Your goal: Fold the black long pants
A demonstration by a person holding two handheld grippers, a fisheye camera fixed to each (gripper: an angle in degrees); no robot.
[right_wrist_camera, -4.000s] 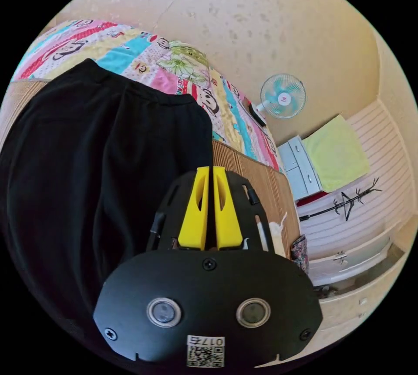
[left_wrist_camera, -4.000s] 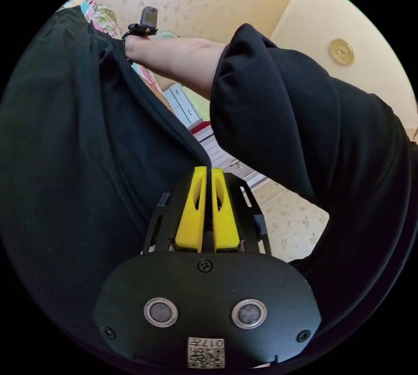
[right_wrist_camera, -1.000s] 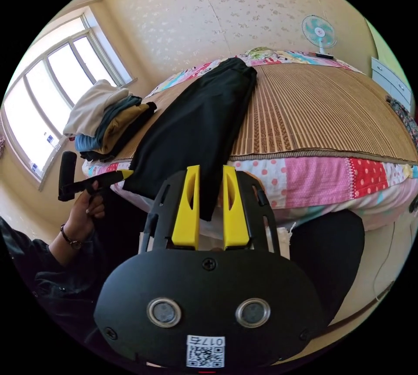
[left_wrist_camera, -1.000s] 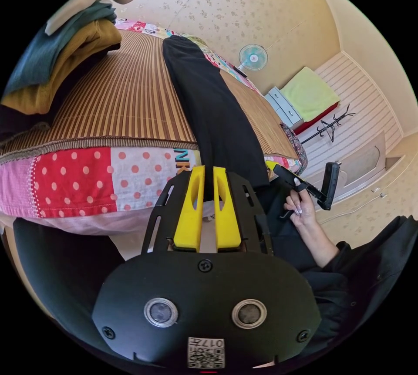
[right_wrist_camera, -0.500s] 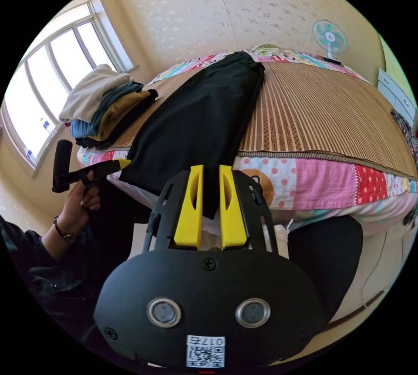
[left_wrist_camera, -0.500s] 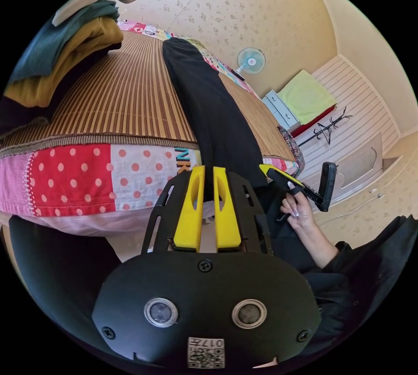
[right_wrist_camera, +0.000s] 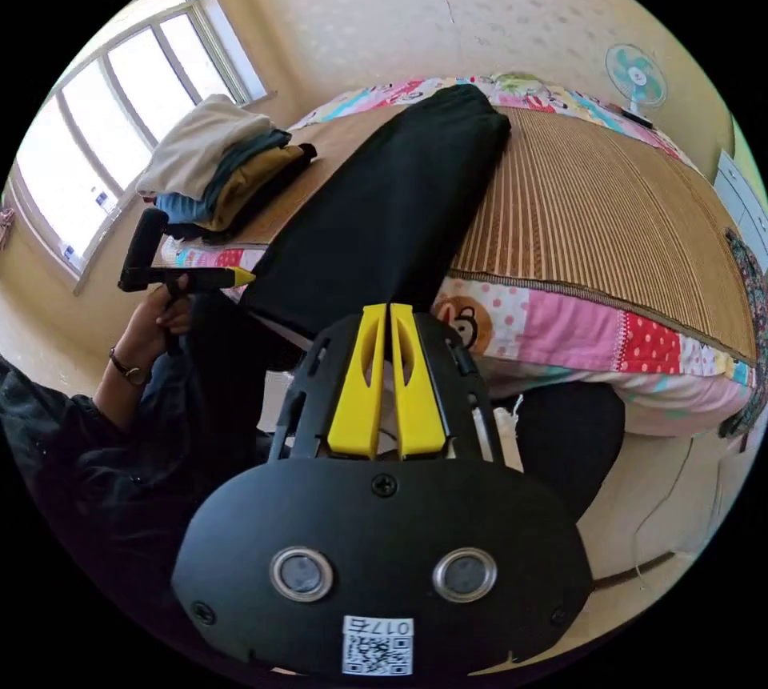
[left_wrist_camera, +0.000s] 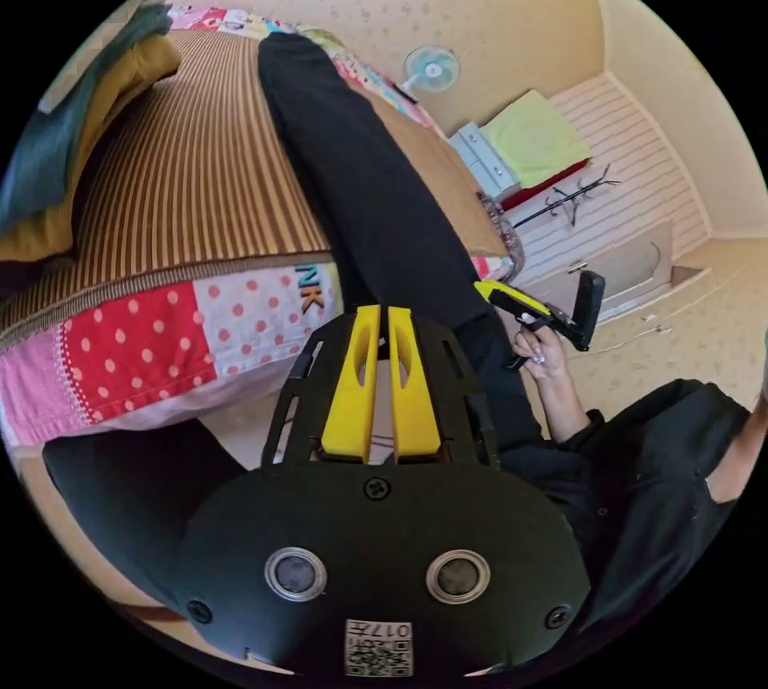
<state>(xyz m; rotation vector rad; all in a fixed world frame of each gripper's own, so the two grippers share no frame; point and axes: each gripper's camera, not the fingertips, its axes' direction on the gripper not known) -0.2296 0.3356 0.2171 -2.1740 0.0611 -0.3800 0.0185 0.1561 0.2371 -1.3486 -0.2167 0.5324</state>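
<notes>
A: Pants status? Black long pants lie lengthwise on the striped bamboo mat of the bed, folded into a long strip; hem end hangs over the bed's near edge, over the patchwork quilt.

B: Left gripper?
A: Yellow jaws pressed nearly together at the hanging hem; only a thin slit between them. Cannot tell whether cloth is pinched.

B: Right gripper?
A: Same: jaws close together at the lower hem edge; grip on fabric not confirmable. In the left gripper view it sits just beside the pants' other edge.

B: Containers?
A: Drawer unit by the wall, drawers closed, contents hidden. Stack of folded clothes on the mat's corner near the window, apart from the pants.
</notes>
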